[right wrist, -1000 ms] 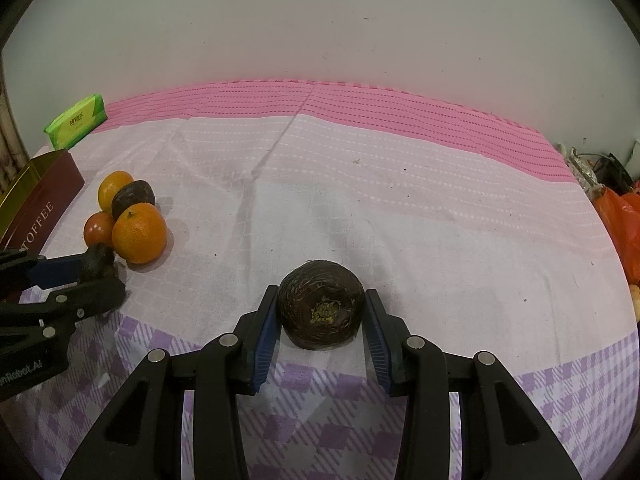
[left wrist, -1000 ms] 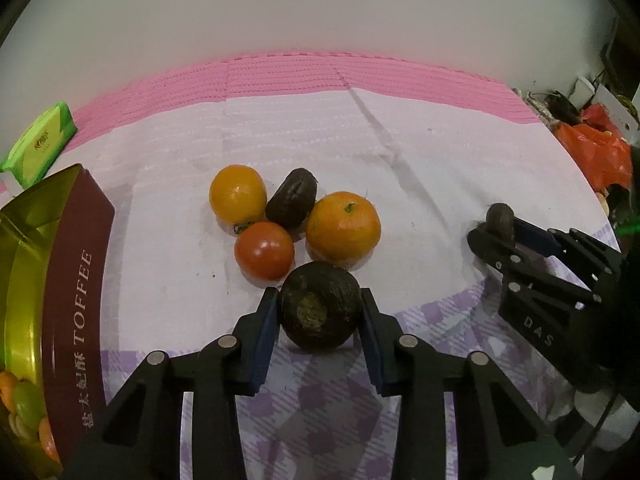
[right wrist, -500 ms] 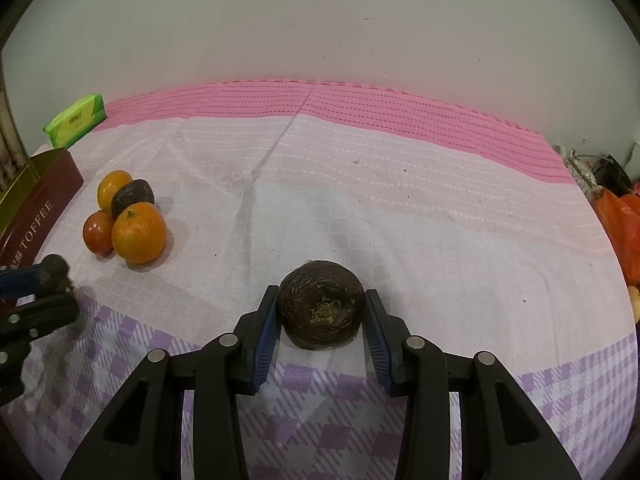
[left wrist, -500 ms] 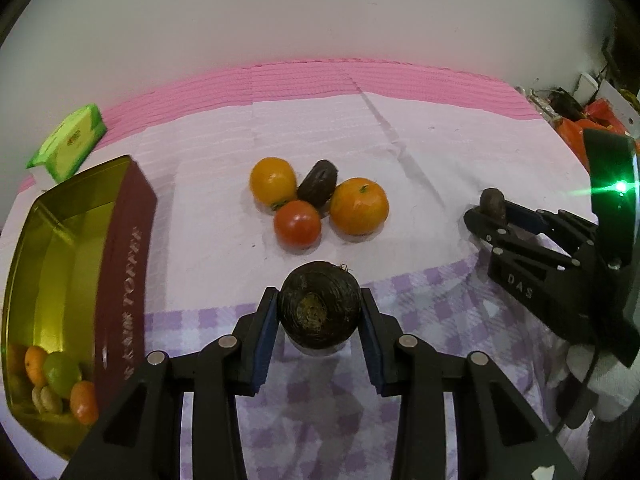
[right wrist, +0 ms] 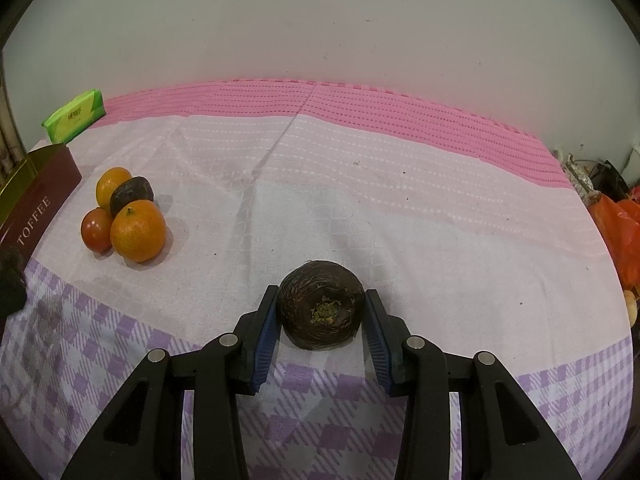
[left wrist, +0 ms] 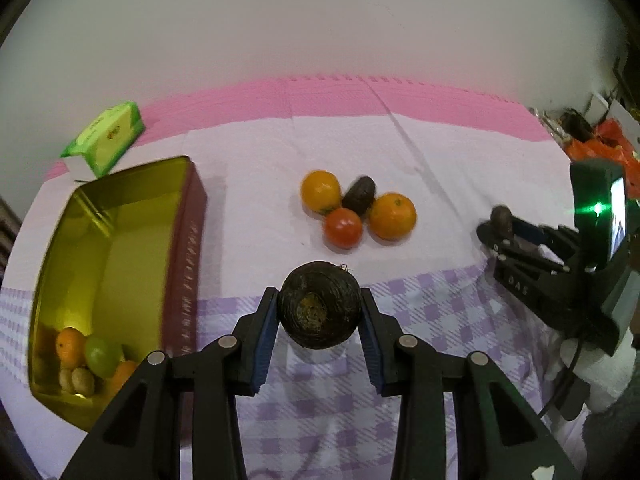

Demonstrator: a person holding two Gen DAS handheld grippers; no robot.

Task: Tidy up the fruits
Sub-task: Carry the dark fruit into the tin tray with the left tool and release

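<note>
My left gripper (left wrist: 319,316) is shut on a dark brown round fruit (left wrist: 319,310), held above the checked cloth, right of the open gold toffee tin (left wrist: 116,264). The tin holds several small fruits (left wrist: 86,356) at its near end. My right gripper (right wrist: 320,312) is shut on a second dark brown round fruit (right wrist: 321,304) low over the cloth; it also shows in the left wrist view (left wrist: 502,226). A cluster of two oranges (left wrist: 392,216), a tomato (left wrist: 343,228) and a dark fruit (left wrist: 359,195) lies on the cloth beyond.
A green tissue pack (left wrist: 106,136) lies behind the tin by the wall. Orange bags and clutter (right wrist: 618,220) sit at the table's right edge. The fruit cluster (right wrist: 128,216) is at the far left in the right wrist view, next to the tin's side (right wrist: 36,208).
My left gripper has lifted and pulled back from the fruit cluster with its dark fruit, bringing the tin's inside into view. The right gripper has held still.
</note>
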